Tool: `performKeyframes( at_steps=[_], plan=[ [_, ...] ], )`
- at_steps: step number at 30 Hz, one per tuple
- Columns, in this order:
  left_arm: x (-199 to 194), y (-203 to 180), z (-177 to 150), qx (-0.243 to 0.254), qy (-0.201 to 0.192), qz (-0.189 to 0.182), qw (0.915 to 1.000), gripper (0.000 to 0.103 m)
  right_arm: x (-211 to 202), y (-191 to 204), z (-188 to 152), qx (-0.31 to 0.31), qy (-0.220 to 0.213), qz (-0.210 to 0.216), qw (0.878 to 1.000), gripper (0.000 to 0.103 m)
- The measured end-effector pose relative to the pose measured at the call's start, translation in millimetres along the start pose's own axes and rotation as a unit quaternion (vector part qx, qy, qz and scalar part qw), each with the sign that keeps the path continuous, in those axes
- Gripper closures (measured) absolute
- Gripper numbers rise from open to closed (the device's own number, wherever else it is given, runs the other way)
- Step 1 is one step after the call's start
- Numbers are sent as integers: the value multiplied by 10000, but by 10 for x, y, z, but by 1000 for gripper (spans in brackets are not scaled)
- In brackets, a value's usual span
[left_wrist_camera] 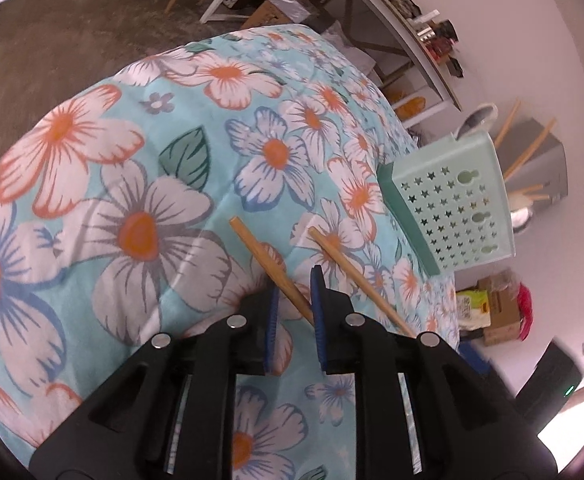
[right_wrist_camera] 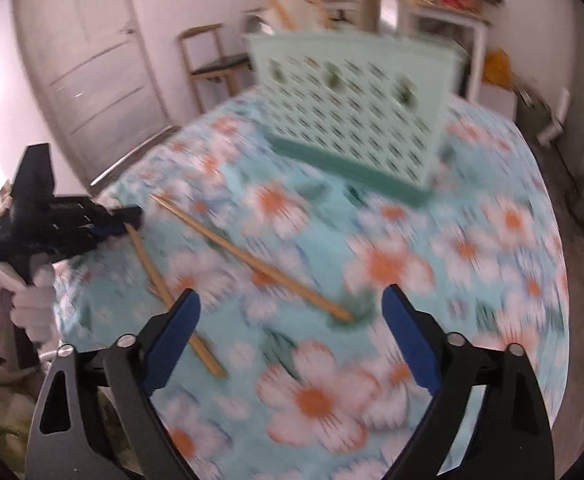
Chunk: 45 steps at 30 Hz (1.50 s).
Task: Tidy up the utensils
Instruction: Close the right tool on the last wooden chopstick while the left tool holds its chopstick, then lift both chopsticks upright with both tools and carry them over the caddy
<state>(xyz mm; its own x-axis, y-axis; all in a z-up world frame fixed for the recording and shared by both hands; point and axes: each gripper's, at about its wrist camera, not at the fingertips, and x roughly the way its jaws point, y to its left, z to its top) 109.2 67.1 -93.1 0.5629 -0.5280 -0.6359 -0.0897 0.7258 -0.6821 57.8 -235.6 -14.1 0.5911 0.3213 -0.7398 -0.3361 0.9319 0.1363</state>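
Left claw (left_wrist_camera: 295, 300) narrowed on one chopstick (left_wrist_camera: 270, 266) near its lower end, stick angled up off the flowered bench (left_wrist_camera: 132, 140); right claw (right_wrist_camera: 290, 336) spread wide and empty above a second chopstick (right_wrist_camera: 252, 258) lying flat. Beyond both, mint utensil basket (left_wrist_camera: 452, 208) tipped on its side. Likely light, stiff, smooth wood, prone to pivoting or slipping; better pinched nearer mid-length. Hard to tell how firmly the pads bite; right view smeared by blur, basket interior hidden, held stick's near end covered by the claw.
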Motion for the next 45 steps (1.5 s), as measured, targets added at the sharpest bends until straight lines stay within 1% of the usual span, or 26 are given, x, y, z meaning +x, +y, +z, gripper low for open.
performKeyframes(
  at_steps=[1, 3, 4, 8, 9, 12, 14, 17, 19, 20, 22, 23, 25, 27, 28, 33, 35, 36, 39, 42, 43, 45],
  plan=[
    [-7, -2, -3, 59, 14, 3, 10000, 86, 43, 67, 96, -101, -5, 96, 9999, 23],
    [-34, 11, -11, 165, 45, -18, 9999, 85, 122, 171, 231, -290, 13, 258, 9992, 32],
    [-46, 23, -17, 197, 55, -40, 9998, 85, 180, 246, 308, -440, 28, 369, 9983, 33],
    [-96, 102, -22, 242, 109, -181, 9995, 85, 465, 543, 542, -985, 273, 741, 9920, 45],
    [-104, 111, -23, 253, 115, -200, 9994, 85, 540, 608, 578, -1111, 353, 805, 9899, 49],
    [-110, 111, -34, 336, 132, -232, 9991, 85, 740, 804, 661, -1531, 598, 954, 9818, 56],
    [-115, 124, -33, 359, 150, -268, 9989, 84, 871, 940, 710, -1843, 793, 1072, 9738, 59],
    [-122, 136, -37, 393, 170, -322, 9986, 84, 1004, 1027, 742, -2181, 1020, 1140, 9639, 65],
    [-120, 136, -47, 412, 162, -348, 9984, 84, 1108, 1060, 753, -2286, 1182, 1175, 9592, 69],
    [-122, 136, -53, 429, 152, -360, 9983, 84, 1170, 1080, 747, -2356, 1282, 1188, 9560, 73],
    [-117, 134, -58, 453, 138, -376, 9982, 84, 1279, 1127, 710, -2522, 1427, 1134, 9504, 76],
    [-116, 140, -59, 453, 139, -381, 9982, 84, 1305, 1139, 701, -2566, 1418, 1148, 9491, 77],
    [-116, 148, -61, 454, 144, -397, 9981, 84, 1300, 1140, 729, -2518, 1386, 1161, 9507, 89],
    [-117, 151, -68, 470, 137, -396, 9980, 84, 1267, 1115, 780, -2432, 1308, 1183, 9538, 96],
    [-115, 151, -70, 485, 130, -389, 9980, 84, 1244, 1090, 811, -2391, 1242, 1167, 9559, 97],
    [-134, 91, -85, 580, 56, -347, 9977, 85, 976, 894, 987, -2046, 760, 1058, 9702, 97],
    [-167, 50, -84, 653, -22, -316, 9974, 86, 777, 795, 1076, -1866, 444, 980, 9765, 97],
    [-205, 25, -79, 695, -102, -331, 9970, 86, 704, 764, 1100, -1807, 334, 957, 9783, 97],
    [-324, -56, -27, 864, -350, -322, 9951, 87, 399, 631, 1248, -1561, -177, 876, 9837, 97],
    [-528, -214, 28, 1197, -728, -309, 9897, 89, 8, 527, 1367, -1277, -786, 850, 9850, 97],
    [-633, -301, 48, 1376, -917, -313, 9857, 90, -46, 511, 1426, -1215, -926, 871, 9844, 97],
    [-778, -436, 59, 1690, -1196, -280, 9779, 91, -206, 482, 1437, -1125, -1183, 899, 9825, 97]
  ],
)
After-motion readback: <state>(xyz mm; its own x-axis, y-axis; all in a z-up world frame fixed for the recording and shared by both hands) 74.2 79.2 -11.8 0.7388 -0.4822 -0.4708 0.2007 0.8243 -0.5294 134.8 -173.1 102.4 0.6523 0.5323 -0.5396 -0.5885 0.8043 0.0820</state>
